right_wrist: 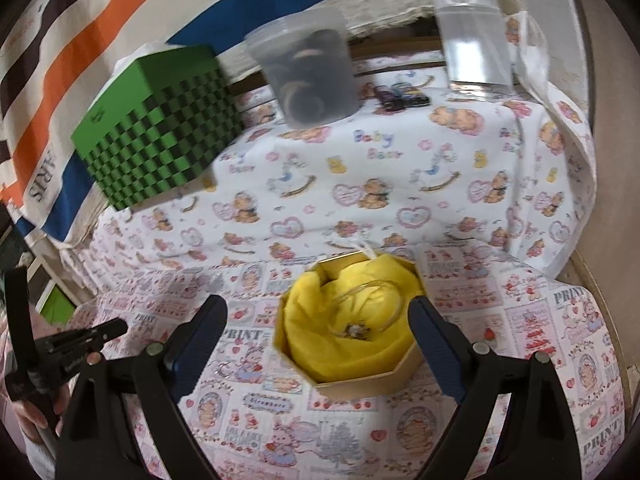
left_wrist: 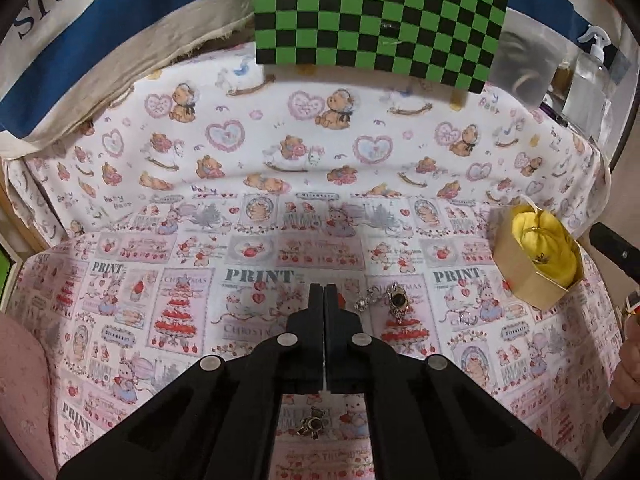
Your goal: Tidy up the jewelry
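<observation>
Left gripper point(left_wrist: 323, 289) is clenched on nothing visible, jewelled brooches point(left_wrist: 390, 299) just right. Only the right wrist view shows the right gripper point(right_wrist: 318, 322) released, flanking the gold octagonal box point(right_wrist: 370, 382) holding perhaps a ring point(right_wrist: 355, 330).

box point(right_wrist: 362, 376) on worktop point(right_wrist: 460, 208), ring point(right_wrist: 354, 330) inside | checkered box point(right_wrist: 160, 136) rear left; tub point(right_wrist: 308, 72) and bottle point(right_wrist: 472, 28) behind | brooch point(left_wrist: 398, 300) left of box | small brooch point(left_wrist: 314, 426) nearest
</observation>
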`<act>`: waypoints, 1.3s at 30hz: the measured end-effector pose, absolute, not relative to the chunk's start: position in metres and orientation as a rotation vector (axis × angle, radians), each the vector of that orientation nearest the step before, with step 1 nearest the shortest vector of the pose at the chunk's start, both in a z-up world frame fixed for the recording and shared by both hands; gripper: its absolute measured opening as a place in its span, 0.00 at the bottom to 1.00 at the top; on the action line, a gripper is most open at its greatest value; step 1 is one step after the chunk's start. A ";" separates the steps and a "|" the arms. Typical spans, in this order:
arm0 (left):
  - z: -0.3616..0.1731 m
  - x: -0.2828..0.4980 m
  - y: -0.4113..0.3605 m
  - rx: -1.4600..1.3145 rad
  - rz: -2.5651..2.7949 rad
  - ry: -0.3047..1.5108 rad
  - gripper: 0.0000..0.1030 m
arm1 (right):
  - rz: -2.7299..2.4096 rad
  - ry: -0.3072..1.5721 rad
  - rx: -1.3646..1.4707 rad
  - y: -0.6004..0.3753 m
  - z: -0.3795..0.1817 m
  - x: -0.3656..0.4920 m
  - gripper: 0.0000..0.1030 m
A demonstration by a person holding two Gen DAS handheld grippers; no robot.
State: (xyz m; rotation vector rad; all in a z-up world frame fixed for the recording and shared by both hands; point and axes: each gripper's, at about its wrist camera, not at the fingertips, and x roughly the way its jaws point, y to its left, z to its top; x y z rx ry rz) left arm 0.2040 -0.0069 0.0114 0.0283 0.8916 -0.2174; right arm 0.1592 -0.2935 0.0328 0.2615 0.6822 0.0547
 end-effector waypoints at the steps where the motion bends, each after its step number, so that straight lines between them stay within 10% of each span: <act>1: 0.010 0.204 -0.008 0.030 -0.219 0.896 0.04 | 0.058 0.684 0.253 -0.291 0.032 0.159 0.88; 5: 0.000 0.206 -0.020 0.110 -0.218 0.908 0.38 | 0.066 0.693 0.231 -0.284 0.029 0.160 0.88; 14: -0.026 0.214 -0.035 0.228 -0.151 0.946 0.39 | 0.065 0.698 0.235 -0.285 0.029 0.160 0.88; 23: -0.027 0.225 -0.014 0.080 -0.182 0.999 0.08 | 0.067 0.697 0.232 -0.285 0.029 0.159 0.88; 32: -0.019 0.219 -0.013 0.122 -0.180 1.001 0.26 | 0.071 0.704 0.225 -0.282 0.029 0.159 0.88; 39: -0.026 0.218 -0.020 0.147 -0.168 1.024 0.11 | 0.069 0.709 0.226 -0.284 0.027 0.161 0.88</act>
